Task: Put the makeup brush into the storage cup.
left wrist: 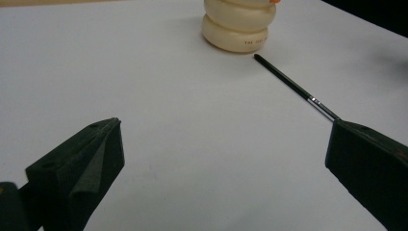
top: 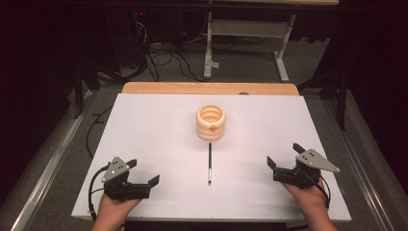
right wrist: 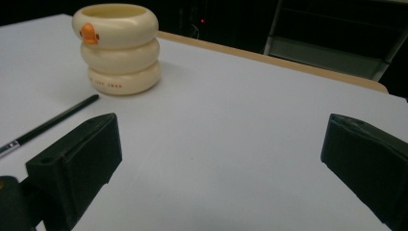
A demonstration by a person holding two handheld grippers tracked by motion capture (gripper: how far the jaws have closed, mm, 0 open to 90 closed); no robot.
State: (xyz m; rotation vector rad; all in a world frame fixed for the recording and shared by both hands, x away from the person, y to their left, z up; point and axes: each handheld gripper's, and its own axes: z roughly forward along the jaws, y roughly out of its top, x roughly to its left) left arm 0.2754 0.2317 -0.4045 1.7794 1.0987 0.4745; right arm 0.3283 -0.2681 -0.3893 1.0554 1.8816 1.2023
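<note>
Left gripper (top: 144, 172) sits at the near left corner of the white tabletop (top: 159, 125), held in the person's hand, fingers wide apart with nothing between them. Cream ringed cup (top: 210, 122) with an orange mark stands upright at centre, toward the far edge; a thin black pen (top: 210, 162) lies just near of it, pointing at it, not touching. Right gripper (top: 285, 155) at near right, fingers likewise spread and empty.
</note>
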